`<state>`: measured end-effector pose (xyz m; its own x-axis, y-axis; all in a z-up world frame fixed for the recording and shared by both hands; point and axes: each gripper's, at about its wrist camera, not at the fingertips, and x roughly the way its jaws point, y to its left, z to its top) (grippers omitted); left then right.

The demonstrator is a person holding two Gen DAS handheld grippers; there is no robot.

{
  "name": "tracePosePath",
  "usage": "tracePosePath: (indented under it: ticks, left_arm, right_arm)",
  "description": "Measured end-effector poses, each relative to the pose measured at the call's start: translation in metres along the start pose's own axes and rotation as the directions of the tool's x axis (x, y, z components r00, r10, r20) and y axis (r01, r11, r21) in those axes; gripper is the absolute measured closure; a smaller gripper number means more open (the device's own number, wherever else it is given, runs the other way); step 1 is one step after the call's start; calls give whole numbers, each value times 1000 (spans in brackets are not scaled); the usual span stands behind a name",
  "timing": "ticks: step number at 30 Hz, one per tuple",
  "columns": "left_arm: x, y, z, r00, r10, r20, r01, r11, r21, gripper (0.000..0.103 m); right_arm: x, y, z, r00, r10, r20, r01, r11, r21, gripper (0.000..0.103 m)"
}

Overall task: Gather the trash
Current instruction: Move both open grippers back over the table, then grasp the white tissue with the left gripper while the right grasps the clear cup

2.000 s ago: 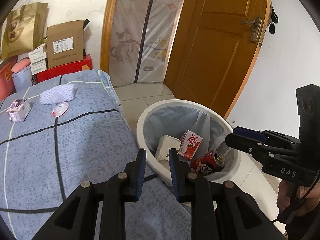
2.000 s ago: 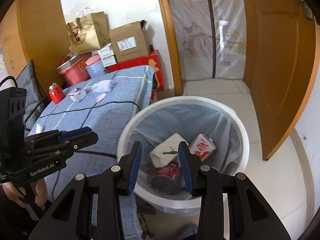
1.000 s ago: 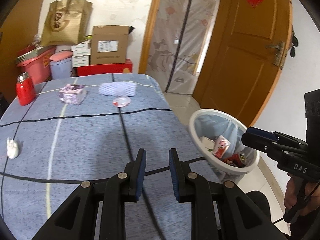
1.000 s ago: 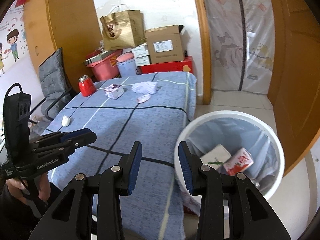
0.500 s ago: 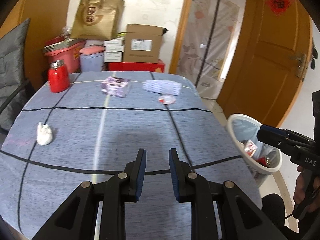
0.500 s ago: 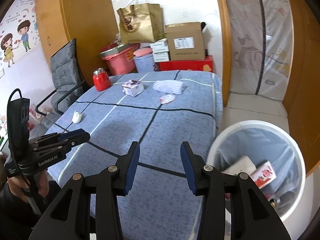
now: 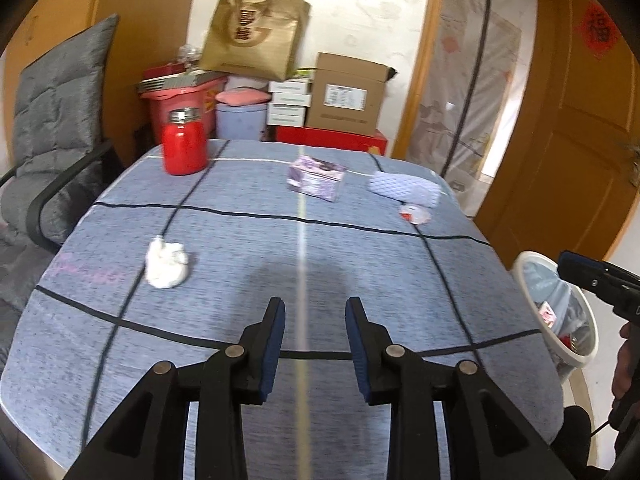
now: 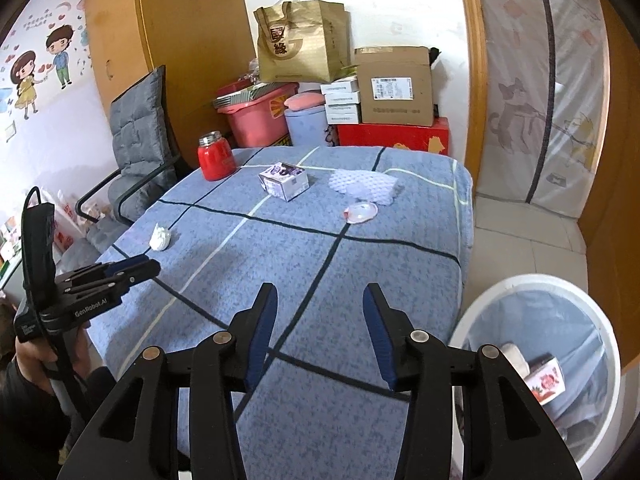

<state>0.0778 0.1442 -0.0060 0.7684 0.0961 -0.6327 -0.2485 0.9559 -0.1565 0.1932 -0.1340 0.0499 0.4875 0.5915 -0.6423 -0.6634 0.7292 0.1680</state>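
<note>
On the blue checked table point(image 7: 360, 280) lie a crumpled white tissue point(image 7: 166, 266), a small purple carton point(image 7: 316, 178), a white foam net point(image 7: 404, 188) and a small round lid point(image 7: 416, 213). They show too in the right wrist view: tissue point(image 8: 161, 238), carton point(image 8: 285, 182), foam net point(image 8: 363, 186), lid point(image 8: 361, 212). The white trash bin point(image 8: 568, 292) stands on the floor at the table's right and holds a red carton and other trash. My left gripper point(image 7: 315, 340) is open and empty over the near table. My right gripper point(image 8: 320, 332) is open and empty, over the table edge beside the bin.
A red jar point(image 7: 184, 144) stands at the table's far left corner. A grey padded chair point(image 7: 52, 148) is on the left. Boxes, a pink tub and a gold paper bag point(image 7: 256, 28) are stacked behind the table. A wooden door point(image 7: 580, 120) is at right.
Both grippers have swung left, from over the bin to over the table. Both have opened a little wider. The tissue and red jar have come into view.
</note>
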Motion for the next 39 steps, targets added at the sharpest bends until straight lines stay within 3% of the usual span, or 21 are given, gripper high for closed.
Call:
tracePosePath:
  ticks: [4,18,39]
  left_arm:
    - [1,19,3,999,35,9,-35,999,-25,67]
    - [11,69,1,995,104,1,-104,989,-109,64]
    - [66,118,28,982,177,-62,-185,966,-181,63]
  right_arm:
    - [8,2,6,1000,-3,0,3,1000,-6,57]
    - [40,8,25,999,-23,-32,22,999,-26,57]
    - [126,-6,66,993,-77,-87,75,997,-33,57]
